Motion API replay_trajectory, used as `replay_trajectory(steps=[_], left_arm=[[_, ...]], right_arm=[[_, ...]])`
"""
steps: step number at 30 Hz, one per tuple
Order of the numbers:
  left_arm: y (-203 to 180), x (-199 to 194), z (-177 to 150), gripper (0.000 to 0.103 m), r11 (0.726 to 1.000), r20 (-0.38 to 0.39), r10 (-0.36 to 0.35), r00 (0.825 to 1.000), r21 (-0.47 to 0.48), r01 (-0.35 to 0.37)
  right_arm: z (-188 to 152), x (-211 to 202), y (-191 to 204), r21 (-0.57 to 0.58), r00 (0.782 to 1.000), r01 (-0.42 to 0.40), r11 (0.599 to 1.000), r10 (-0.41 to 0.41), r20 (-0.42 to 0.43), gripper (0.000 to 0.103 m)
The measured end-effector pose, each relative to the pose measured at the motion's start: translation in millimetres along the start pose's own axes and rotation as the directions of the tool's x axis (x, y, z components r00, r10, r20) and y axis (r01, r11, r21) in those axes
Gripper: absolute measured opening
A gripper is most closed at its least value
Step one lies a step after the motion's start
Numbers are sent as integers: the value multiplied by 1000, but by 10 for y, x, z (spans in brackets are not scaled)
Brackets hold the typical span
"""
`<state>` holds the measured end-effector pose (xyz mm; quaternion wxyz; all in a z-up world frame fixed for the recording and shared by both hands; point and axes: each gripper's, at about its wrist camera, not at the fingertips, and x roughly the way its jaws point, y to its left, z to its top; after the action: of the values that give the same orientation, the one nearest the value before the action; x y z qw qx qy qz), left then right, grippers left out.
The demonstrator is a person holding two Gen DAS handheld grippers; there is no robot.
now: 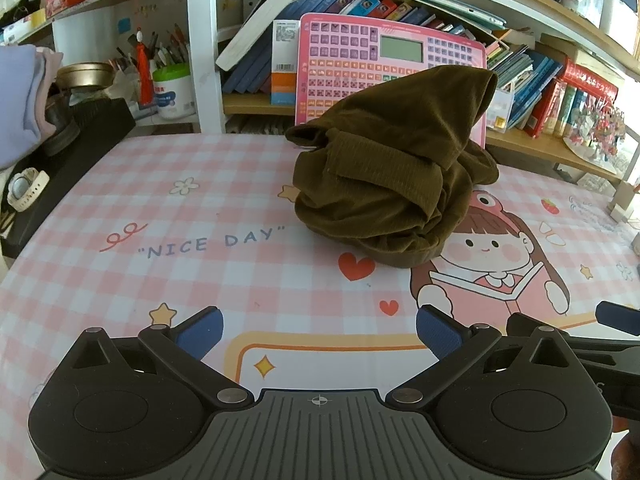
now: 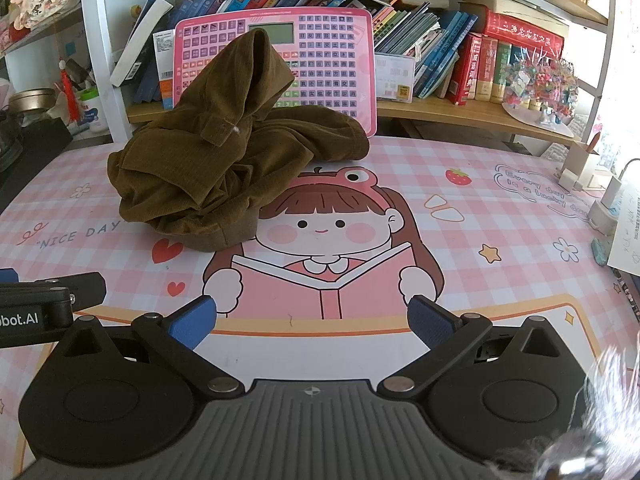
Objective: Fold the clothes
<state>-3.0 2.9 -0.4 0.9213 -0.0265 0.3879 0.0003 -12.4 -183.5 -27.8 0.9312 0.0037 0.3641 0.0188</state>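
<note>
The left gripper (image 1: 319, 332) and right gripper (image 2: 312, 322) are both spread wide, holding nothing, with the crumpled brown garment (image 1: 394, 176) at 12 o'clock.

A child's study corner at home: beyond the fingers, a pink checked cartoon desk mat (image 2: 460, 216) fronts shelves packed with books (image 2: 472, 60), a pink learning tablet (image 2: 320, 52) and a pen pot (image 1: 173, 92).

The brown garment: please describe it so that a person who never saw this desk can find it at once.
Start at the pink checked desk mat with the cartoon girl reading a book. Just above the words "NICE DAY", in front of the pink keyboard toy, lies the brown garment. It is the only cloth on the mat: an olive-brown crumpled heap.
</note>
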Motion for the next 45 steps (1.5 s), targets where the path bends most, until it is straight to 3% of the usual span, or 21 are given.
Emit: replay_trajectory(steps=[33, 45], left_arm=[[13, 9, -3, 103, 1000, 2, -14, 1000, -9, 14], [14, 8, -1, 103, 999, -13, -53, 999, -9, 53]], right_arm=[[3, 18, 8, -4, 1000, -3, 1000, 3, -6, 103], [-13, 6, -3, 4, 1000, 1, 1000, -1, -10, 103]])
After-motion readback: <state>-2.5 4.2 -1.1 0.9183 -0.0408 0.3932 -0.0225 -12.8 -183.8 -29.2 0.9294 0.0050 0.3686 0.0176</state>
